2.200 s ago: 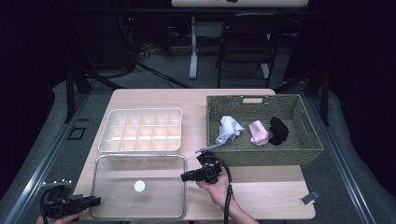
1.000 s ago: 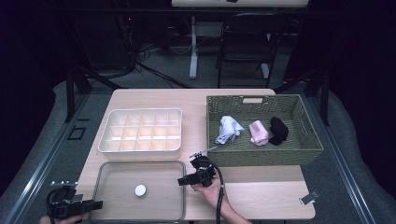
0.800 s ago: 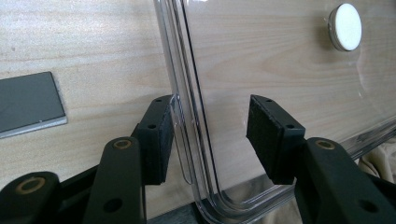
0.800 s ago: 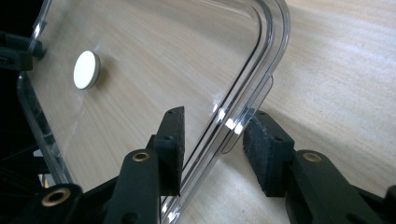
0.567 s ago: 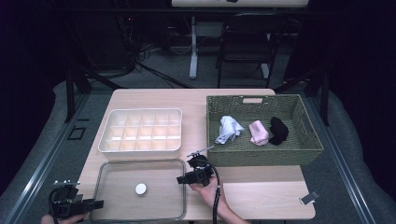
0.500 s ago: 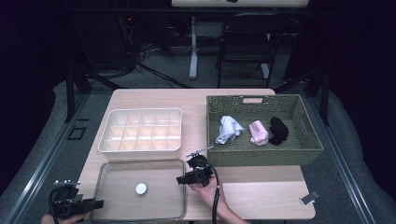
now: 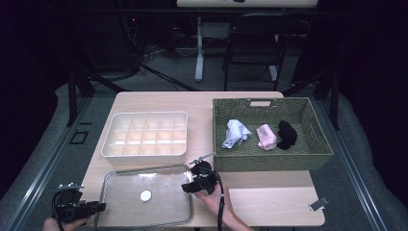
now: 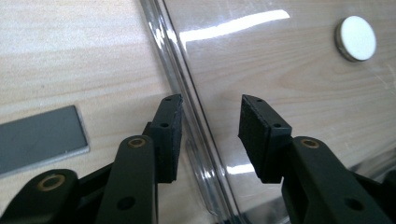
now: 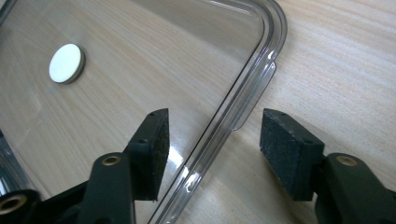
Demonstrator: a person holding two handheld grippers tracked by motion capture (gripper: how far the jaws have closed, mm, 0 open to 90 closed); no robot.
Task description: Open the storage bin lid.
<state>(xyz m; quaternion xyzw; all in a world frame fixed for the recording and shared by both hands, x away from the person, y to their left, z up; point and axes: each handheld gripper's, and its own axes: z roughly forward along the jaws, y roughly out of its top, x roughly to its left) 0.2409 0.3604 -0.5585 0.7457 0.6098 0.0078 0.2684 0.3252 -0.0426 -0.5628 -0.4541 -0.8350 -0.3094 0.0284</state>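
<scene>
**Lid released at both edges, slip risk on any re-grip**

Grip on the clear lid (image 7: 144, 199) has been given up at the right: the right gripper (image 9: 212, 154) has just been opening, its pads set apart on either side of the lid's rim without pressing it. The left gripper (image 8: 210, 137) has just been closing a little, yet a gap is seen between each pad and the rim it straddles (no hold there either). The lid lies flat on the table (image 7: 269, 192), near its front edge, just before the white divided box (image 7: 144, 134). Should the lid be lifted again, a thin, slick rim could be pinched unevenly and slide out, or be dragged off the front edge by one jaw alone.
</scene>
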